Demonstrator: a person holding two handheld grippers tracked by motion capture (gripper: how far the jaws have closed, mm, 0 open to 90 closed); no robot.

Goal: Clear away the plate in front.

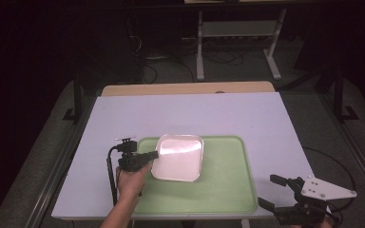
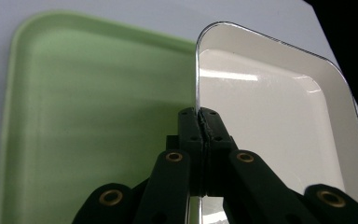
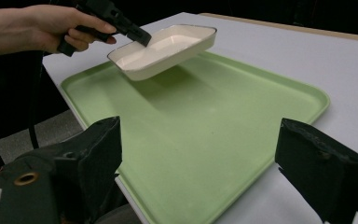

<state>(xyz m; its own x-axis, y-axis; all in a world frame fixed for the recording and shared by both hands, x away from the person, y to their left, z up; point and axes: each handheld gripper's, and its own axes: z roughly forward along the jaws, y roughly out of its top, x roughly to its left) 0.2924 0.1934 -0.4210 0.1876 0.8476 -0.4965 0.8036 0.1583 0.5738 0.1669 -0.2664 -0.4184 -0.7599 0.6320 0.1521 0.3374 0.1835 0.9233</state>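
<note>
nearest to us in the high view, our right gripper is sitting at the front right corner of the white table, just off the edge of the green tray, with its grey three-cornered plate on top. its jaws are standing wide apart and gripping nothing; in the right gripper view we are looking between them across the bare green tray. a little farther in, on the left, our left hand is holding the left gripper, which is reaching over the tray's left rim. its jaws are pinched tight on the left rim of the cream enamel dish; in the left gripper view we are seeing the two black tips pressing together on that thin silver edge, the cream enamel dish spreading to the right and the green tray lying below to the left. in the right gripper view the cream enamel dish is hanging clear above the tray's far part, tilted slightly, casting a shadow on the green surface, with the left hand and left gripper clamping its near corner. beyond the tray we are seeing bare white table, then a wooden strip at its far edge.
</note>
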